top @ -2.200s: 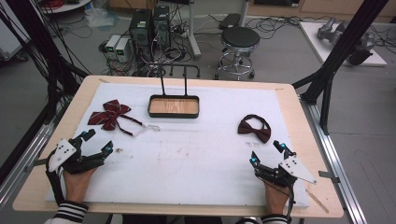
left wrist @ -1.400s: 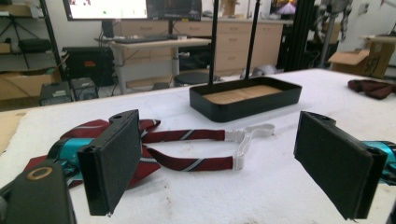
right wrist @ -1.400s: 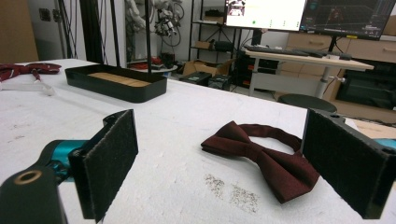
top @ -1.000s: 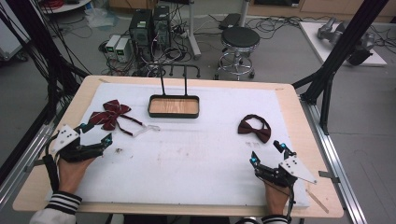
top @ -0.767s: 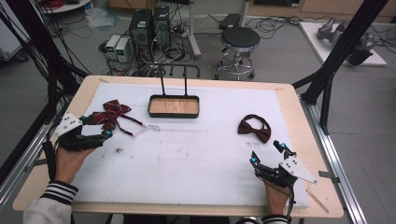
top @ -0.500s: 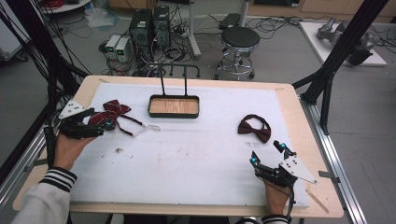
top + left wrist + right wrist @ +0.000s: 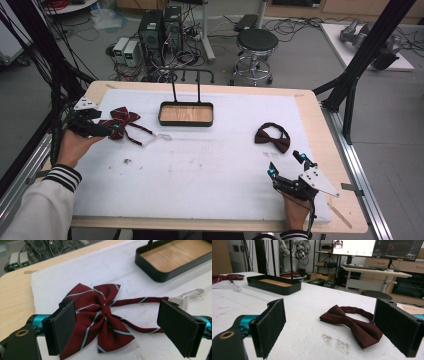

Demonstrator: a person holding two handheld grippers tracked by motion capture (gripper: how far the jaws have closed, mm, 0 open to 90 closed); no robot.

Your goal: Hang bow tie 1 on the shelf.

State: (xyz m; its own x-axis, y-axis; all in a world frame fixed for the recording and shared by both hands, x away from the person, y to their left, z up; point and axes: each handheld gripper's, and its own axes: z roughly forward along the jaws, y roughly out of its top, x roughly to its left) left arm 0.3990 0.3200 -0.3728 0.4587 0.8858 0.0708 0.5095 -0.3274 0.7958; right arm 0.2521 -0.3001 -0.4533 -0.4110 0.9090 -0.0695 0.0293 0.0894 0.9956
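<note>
A red striped bow tie with a thin strap lies flat at the table's left. My left gripper is open just over it, one pad on each side of the bow, and nothing is clamped. A dark maroon bow tie lies at the right. My right gripper rests open near the front edge, a short way in front of that tie, with nothing between its pads.
A black tray with a wooden bottom and an upright handle stands at the back middle. A white foam sheet covers the wooden table. A stool and computers stand beyond the far edge.
My left gripper has moved away from the front edge toward the back left and now straddles the striped bow tie. The right gripper has stayed put.
</note>
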